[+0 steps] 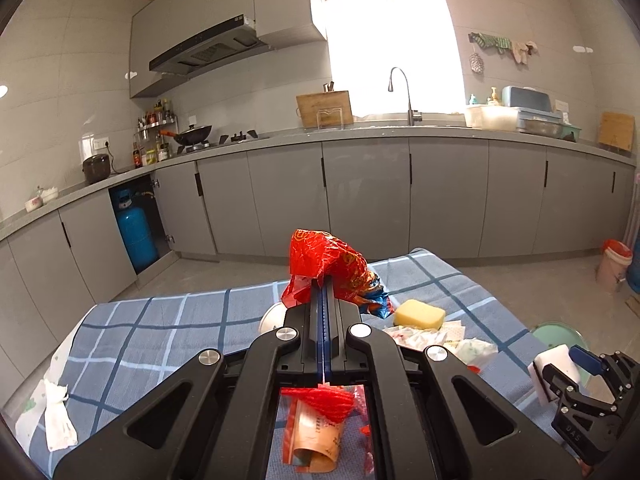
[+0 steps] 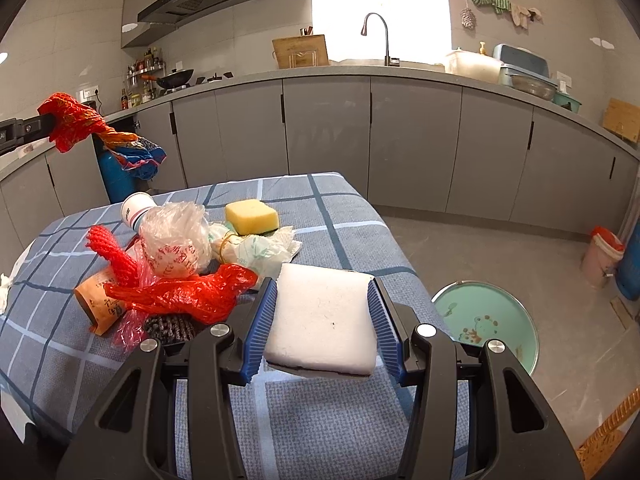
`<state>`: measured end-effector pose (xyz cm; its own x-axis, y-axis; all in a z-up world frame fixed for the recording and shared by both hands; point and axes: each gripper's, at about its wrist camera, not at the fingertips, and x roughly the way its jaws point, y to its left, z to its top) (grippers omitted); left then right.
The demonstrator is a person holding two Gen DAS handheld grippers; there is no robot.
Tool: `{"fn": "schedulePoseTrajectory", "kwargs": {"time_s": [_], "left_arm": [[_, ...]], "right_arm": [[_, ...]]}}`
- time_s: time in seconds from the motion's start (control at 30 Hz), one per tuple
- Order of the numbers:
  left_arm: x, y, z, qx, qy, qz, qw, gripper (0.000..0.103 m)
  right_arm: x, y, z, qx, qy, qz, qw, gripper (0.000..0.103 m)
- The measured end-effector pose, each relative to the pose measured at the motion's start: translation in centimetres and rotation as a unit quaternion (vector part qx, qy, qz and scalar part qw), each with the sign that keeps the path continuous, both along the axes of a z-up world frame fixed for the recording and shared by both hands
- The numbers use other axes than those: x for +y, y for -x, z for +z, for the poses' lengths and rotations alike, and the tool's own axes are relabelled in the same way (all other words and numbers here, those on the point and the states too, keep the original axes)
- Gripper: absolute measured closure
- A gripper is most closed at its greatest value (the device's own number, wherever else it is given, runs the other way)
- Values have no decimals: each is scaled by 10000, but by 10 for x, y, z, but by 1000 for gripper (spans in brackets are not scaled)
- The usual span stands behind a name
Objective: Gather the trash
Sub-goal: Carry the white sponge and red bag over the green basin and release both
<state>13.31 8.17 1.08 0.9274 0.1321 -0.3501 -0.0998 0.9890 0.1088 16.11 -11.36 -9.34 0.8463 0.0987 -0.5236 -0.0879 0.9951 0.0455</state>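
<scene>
Visibly crinkled red wrapper point(image 1: 324, 264) (blue-tipped)

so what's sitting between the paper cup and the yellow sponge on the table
In the right wrist view, a crumpled clear plastic bag lies between the paper cup and the yellow sponge.

"DAS" on right gripper point(image 1: 568, 384)

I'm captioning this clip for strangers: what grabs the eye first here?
The left gripper holds a crumpled red wrapper aloft above the checked tablecloth. The right gripper clamps a white foam block, beside a trash heap and above a green bin on the floor.
</scene>
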Motion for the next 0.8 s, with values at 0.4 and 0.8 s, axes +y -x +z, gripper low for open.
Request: {"fn": "schedulePoseTrajectory", "kwargs": {"time_s": [0.4,0.8], "left_arm": [[-68,-26,10,-75,-194,-772,9968,102],[-169,-49,-4,231,-173,-1816,9829,102]], "right_arm": [[-55,-11,3,-101,-54,-558,9984,55],[-133,-25,-8,-25,-61,-1227,9924,54]]}}
